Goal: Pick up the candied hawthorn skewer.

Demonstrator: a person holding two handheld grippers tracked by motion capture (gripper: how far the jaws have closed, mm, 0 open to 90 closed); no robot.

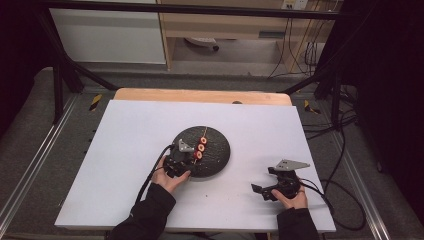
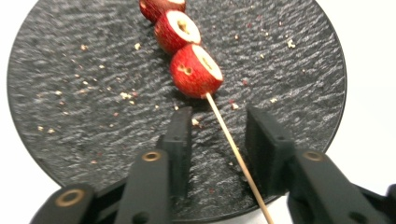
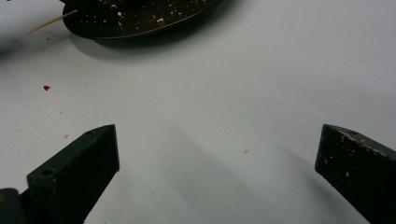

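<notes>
While your left gripper [image 2: 217, 140] hovered over the near edge of the black plate [image 2: 70, 56], its jaws stood apart with the wooden skewer [image 2: 233, 149] running between them, touching neither. Just ahead of its tips, the red fruit slices [image 2: 194, 70] sat threaded on that skewer. Your right gripper [image 3: 217, 158] rested wide apart over the bare white table [image 3: 261, 70], the plate lying well ahead of it.
</notes>
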